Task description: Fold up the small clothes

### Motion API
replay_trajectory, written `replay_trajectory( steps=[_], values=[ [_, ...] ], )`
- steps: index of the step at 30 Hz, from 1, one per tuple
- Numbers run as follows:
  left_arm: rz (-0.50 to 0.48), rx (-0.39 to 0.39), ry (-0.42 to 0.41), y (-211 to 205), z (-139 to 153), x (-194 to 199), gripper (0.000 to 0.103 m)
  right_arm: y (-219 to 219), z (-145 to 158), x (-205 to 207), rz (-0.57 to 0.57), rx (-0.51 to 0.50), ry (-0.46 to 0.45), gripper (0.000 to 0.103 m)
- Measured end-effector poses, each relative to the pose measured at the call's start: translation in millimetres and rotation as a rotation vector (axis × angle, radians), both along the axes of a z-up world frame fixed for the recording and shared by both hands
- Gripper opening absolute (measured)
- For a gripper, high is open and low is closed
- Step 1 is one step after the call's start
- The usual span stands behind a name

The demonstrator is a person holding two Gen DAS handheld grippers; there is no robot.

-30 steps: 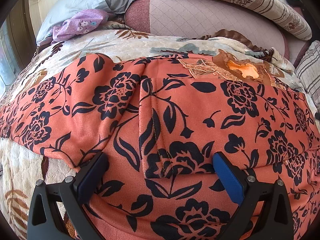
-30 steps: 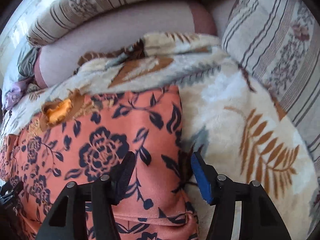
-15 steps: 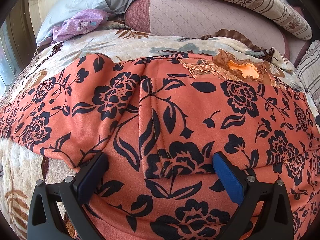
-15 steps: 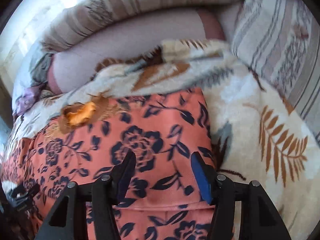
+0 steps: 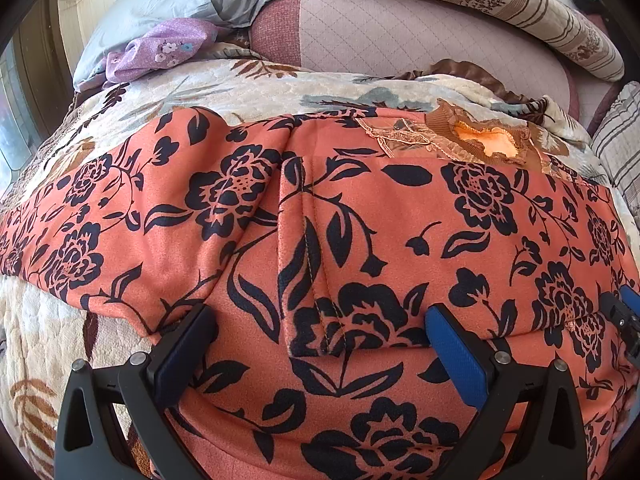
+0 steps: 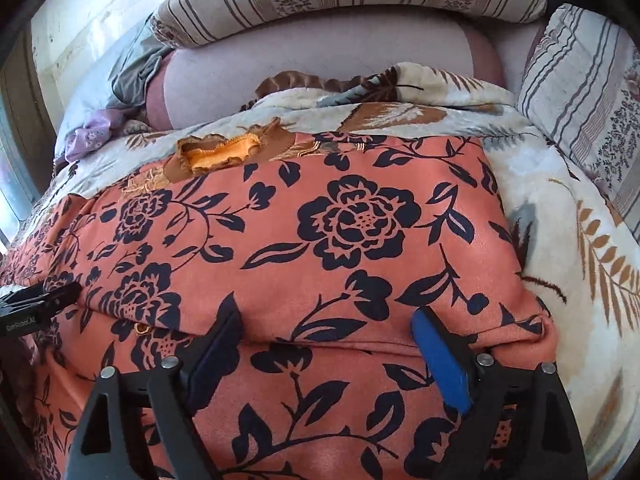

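Where left gripper (image 6: 40, 306) enters right view, label reads "GenRobot.AI".

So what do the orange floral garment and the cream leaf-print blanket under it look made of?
Orange floral garment with black flowers: apparently a soft brushed knit or fleece, matte with a faintly grainy nap and stitched seams. Cream leaf-print blanket: looks like plush fleece, with fuzzy pile that catches the light. Exact fibre can't be told.
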State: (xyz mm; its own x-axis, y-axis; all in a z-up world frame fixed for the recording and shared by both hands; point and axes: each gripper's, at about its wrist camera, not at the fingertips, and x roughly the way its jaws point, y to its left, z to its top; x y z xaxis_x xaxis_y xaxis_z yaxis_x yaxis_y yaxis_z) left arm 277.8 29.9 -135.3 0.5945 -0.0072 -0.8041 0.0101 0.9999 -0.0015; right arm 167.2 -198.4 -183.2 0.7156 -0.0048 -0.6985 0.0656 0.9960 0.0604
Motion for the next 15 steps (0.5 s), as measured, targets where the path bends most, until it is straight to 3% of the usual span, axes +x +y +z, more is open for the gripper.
replay_trajectory(
  steps=[11, 13, 15],
  values=[
    [0.016, -0.040, -0.012, 8, 4, -14, 0.103, -1, -3, -4, 0.001, 0.012, -0.019, 0.091],
    [0.017, -0.037, -0.014, 9, 20, -30, 0.103, -1, -3, -4, 0.001, 0.012, -0.023, 0.091],
    [-0.017, -0.053, -0.111, 10, 52, -54, 0.103, -1, -4, -4, 0.001, 0.014, -0.027, 0.091]
  ],
)
